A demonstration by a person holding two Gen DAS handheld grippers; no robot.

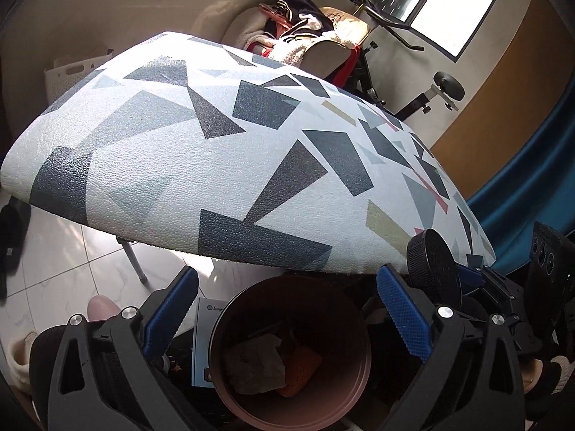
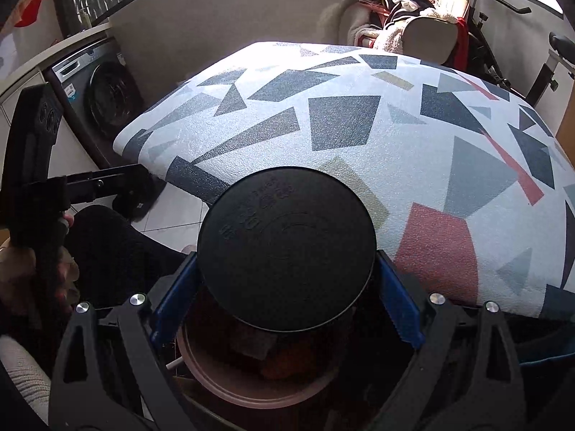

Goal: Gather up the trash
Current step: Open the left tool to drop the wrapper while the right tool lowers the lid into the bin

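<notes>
The right gripper (image 2: 287,287) pinches a round black lid (image 2: 285,248) by its rim, one pad on each side. The lid has no long axis; its flat top tilts up toward the camera. Just below it, under the table (image 2: 359,125) edge, stands a brown bin (image 2: 230,388), mouth upward, holding crumpled grey paper (image 1: 253,366) and something orange (image 1: 302,370). The left gripper (image 1: 287,319) is spread wide and empty, the bin's mouth below its fingers.
</notes>
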